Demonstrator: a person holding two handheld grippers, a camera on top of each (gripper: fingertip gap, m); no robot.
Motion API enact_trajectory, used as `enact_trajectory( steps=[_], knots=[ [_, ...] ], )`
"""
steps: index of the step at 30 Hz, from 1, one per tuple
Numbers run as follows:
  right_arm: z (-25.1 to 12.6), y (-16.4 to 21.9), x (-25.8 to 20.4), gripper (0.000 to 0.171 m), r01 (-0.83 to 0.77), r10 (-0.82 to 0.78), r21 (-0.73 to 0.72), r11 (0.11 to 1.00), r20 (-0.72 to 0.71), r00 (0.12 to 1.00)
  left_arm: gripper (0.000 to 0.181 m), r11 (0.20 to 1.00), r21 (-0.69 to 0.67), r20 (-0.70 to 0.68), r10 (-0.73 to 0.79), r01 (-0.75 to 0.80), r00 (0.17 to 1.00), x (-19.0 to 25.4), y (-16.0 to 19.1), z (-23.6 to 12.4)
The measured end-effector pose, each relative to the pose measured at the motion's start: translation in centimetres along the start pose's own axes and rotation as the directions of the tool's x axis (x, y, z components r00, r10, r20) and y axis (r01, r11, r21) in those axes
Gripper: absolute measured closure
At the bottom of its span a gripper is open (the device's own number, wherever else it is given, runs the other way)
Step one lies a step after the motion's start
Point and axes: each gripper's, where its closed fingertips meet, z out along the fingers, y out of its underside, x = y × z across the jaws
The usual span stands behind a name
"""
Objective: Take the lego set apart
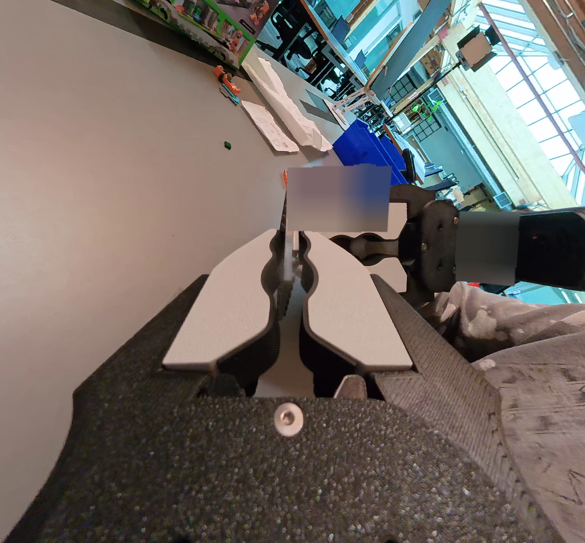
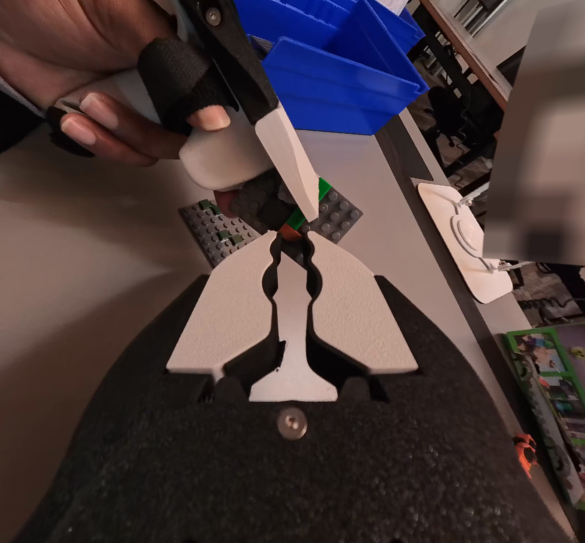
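Grey table (image 1: pixel 95 147), skylit workshop bkgd

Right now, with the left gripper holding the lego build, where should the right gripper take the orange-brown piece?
Grip the orange-brown piece by its exposed rounded end, which juts out under the green brick at the edge of the dark grey plate. Come straight in from the side of the right gripper, one finger on each flank; the left gripper blocks the top.
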Motion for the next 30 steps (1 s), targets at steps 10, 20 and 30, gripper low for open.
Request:
enact_trajectory(
  steps=[10,20,30],
  knots=[
    [-0.6,-2.3,-2.7,0.171,-0.044,0.032,0.117,0.992,0.105,0.994,0.172,0.996,-0.023,-0.048,0.09,-0.091,0.995,1.5,0.4,0.8],
    [-1.5,-0.1,2.4,0.145,-0.564,0.51,0.13,0.816,0.298,0.807,0.172,0.986,0.133,-0.107,0.119,-0.105,0.987,2.1,-2.3,-0.9],
    [-4.5,-3.4,1.7,0.167,-0.838,0.528,0.029,0.545,0.764,0.37,0.172,0.979,0.142,-0.291,0.184,-0.148,0.939,5.4,-1.5,-1.2]
  ],
)
